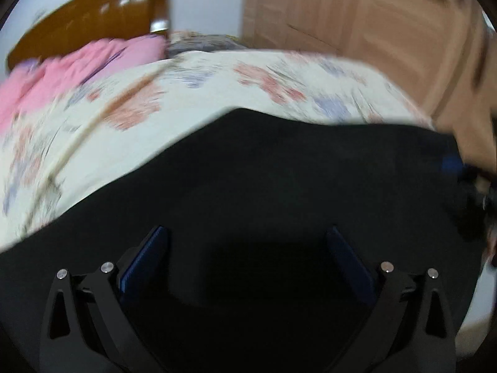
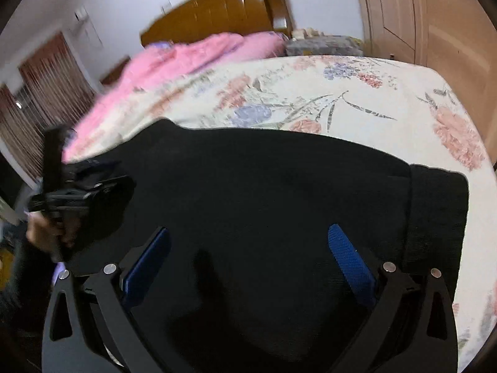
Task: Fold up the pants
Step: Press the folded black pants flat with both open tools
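Observation:
Black pants [image 1: 264,180] lie spread on a floral bed sheet [image 1: 217,93]. In the right wrist view the pants [image 2: 264,186] lie flat, with the ribbed waistband [image 2: 438,211] at their right end. My left gripper [image 1: 247,233] is open and empty just above the black cloth. My right gripper [image 2: 248,233] is open and empty over the middle of the pants. The left gripper's body and the hand that holds it show at the left of the right wrist view [image 2: 80,199]. The left wrist view is blurred.
A pink quilt [image 2: 186,59] is bunched at the head of the bed by a brown headboard [image 2: 217,9]. A wooden wardrobe [image 2: 435,15] stands to the right. The bed's right edge [image 2: 484,161] is close to the waistband.

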Available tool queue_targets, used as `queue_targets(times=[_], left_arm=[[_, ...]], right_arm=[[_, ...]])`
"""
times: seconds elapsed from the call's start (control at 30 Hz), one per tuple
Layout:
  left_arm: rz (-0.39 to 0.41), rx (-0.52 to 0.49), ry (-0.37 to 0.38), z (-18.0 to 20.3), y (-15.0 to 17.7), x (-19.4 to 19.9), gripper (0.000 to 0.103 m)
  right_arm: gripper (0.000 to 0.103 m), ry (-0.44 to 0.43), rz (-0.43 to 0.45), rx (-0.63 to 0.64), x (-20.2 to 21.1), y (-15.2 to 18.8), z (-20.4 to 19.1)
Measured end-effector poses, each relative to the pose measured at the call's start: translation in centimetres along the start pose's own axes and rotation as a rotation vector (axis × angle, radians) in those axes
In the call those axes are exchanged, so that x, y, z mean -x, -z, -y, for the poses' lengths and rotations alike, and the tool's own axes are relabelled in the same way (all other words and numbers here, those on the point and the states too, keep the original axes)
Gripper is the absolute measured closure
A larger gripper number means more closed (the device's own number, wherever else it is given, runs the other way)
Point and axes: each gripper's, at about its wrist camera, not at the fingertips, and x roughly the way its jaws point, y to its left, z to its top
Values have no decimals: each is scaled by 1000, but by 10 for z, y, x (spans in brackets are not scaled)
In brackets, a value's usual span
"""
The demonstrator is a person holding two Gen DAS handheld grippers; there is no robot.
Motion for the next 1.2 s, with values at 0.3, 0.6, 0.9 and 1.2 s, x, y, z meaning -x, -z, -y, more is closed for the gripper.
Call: queue_targets(times=[0.3, 0.6, 0.9, 1.2], left_arm=[[-20, -49, -83, 14, -4, -11, 1], [-20, -47, -92, 12, -3, -5, 1], [-14, -35, -80, 11, -3, -3, 1], [5, -17, -59, 9, -3, 1, 2]], right_arm=[[5, 88, 59, -42, 25, 20, -40], [5, 186, 32, 136, 15, 70, -70], [5, 335, 43, 300, -9, 80, -135], [4, 249, 18, 180, -14, 78, -116]])
